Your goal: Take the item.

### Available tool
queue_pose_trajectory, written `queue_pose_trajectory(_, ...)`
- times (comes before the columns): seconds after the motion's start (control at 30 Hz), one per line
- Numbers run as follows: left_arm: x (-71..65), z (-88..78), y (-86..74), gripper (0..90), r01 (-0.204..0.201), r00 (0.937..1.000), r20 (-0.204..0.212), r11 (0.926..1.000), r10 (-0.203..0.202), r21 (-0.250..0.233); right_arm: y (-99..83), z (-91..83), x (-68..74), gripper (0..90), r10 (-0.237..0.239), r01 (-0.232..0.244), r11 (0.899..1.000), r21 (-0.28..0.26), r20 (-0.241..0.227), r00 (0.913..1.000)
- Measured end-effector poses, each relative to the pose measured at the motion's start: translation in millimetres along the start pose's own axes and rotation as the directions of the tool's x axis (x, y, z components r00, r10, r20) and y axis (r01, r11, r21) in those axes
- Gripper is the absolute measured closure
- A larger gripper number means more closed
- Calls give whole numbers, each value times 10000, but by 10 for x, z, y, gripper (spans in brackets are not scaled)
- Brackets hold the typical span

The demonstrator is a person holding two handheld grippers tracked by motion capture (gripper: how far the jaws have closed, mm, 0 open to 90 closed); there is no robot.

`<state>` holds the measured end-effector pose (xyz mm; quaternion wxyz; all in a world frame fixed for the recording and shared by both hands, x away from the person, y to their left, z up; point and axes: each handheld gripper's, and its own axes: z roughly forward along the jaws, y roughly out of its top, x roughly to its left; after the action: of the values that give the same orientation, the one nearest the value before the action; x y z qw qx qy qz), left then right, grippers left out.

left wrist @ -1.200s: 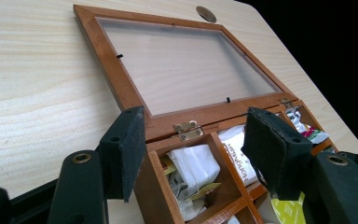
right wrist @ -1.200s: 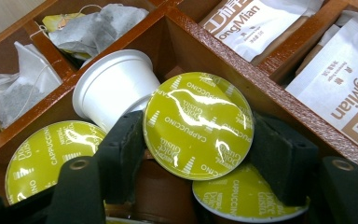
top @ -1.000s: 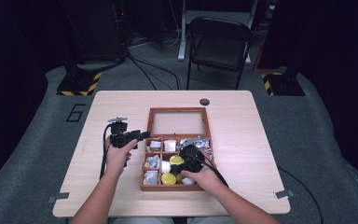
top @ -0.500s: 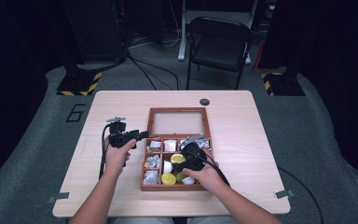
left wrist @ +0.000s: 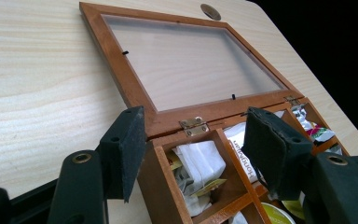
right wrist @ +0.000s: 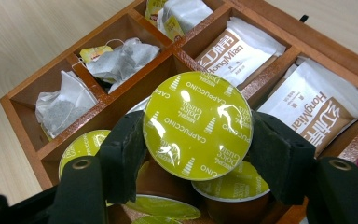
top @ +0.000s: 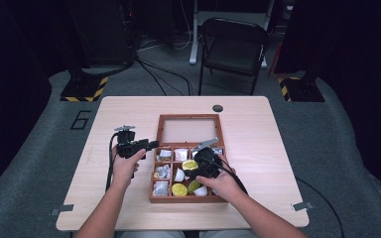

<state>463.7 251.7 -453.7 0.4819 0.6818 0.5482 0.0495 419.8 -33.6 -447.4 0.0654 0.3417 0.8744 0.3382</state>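
Yellow-lidded capsule (right wrist: 197, 126), body hidden between tool (right wrist: 196, 154) pads

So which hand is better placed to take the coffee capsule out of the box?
The right: its gripper already clamps the yellow-lidded capsule above the box. The left gripper only straddles the box's corner.

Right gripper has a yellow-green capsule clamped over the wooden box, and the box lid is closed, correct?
Not quite. The right gripper does clamp the yellow-green capsule above the wooden box, but the lid is open, folded back flat on the table behind the compartments. The left gripper view shows it, hinges and clear pane included; the high view agrees.
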Motion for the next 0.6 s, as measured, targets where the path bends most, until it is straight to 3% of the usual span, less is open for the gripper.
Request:
queue_pose_trajectory(0.1,10,-1,1,385,-316,9995,12,9995,316,97,19,-26,5,369,5,-5,10000,-1,-12,10000)
queue_pose_trajectory(0.37,-11,-18,-2,385,-180,9998,-78,9998,180,-3,63,-97,19,369,-29,28,9999,-154,-51,10000)
queue_pose_trajectory(0.6,-14,-30,-1,385,-190,9998,-56,9998,190,-26,101,-273,-124,369,24,-19,9993,-363,139,9999)
